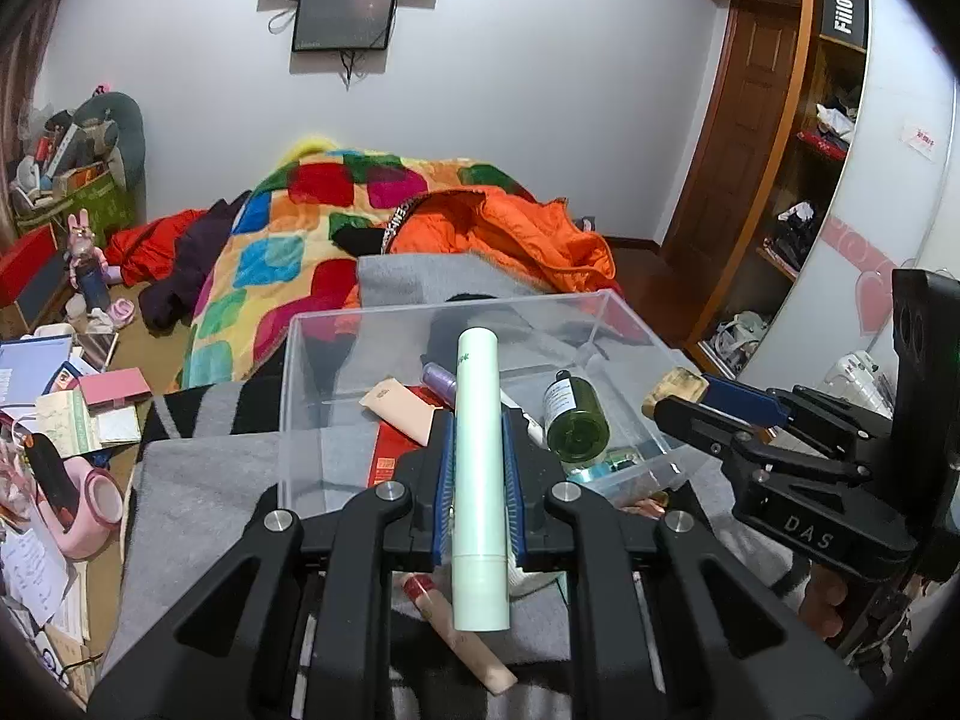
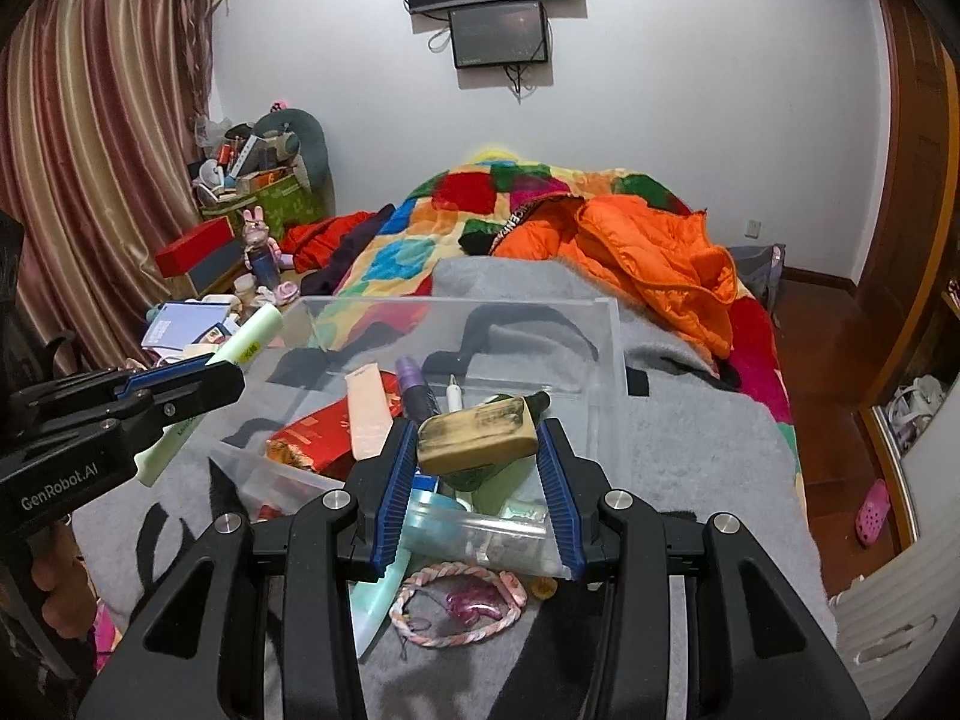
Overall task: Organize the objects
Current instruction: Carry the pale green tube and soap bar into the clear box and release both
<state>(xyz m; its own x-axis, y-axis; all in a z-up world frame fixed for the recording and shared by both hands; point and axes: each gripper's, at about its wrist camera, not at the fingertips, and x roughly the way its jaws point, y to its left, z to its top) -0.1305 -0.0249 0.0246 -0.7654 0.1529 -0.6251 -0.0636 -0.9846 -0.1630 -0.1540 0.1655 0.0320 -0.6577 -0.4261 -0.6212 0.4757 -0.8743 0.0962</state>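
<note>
My left gripper (image 1: 477, 420) is shut on a pale green tube (image 1: 477, 480) that stands up between its blue pads, over the near edge of a clear plastic box (image 1: 288, 390). In the box lie a green bottle (image 1: 576, 420), a purple bottle (image 1: 437, 378), a beige tube (image 1: 402, 411) and a red packet (image 1: 387, 456). My right gripper (image 2: 477, 444) is shut on a tan, dark-smeared block (image 2: 477, 435), held above the clear box (image 2: 456, 303). The right wrist view shows the left gripper (image 2: 222, 369) with the green tube (image 2: 252, 336) at the left. The left wrist view has the right gripper (image 1: 690, 405) at the right.
The box stands on a grey blanket (image 2: 690, 450) on a bed with a patchwork quilt (image 2: 408, 252) and an orange jacket (image 2: 648, 246). A braided pink ring (image 2: 414, 588) and a mint tube (image 2: 375, 606) lie before the box. Clutter (image 1: 60, 420) covers the left side; a wardrobe (image 1: 804, 180) stands right.
</note>
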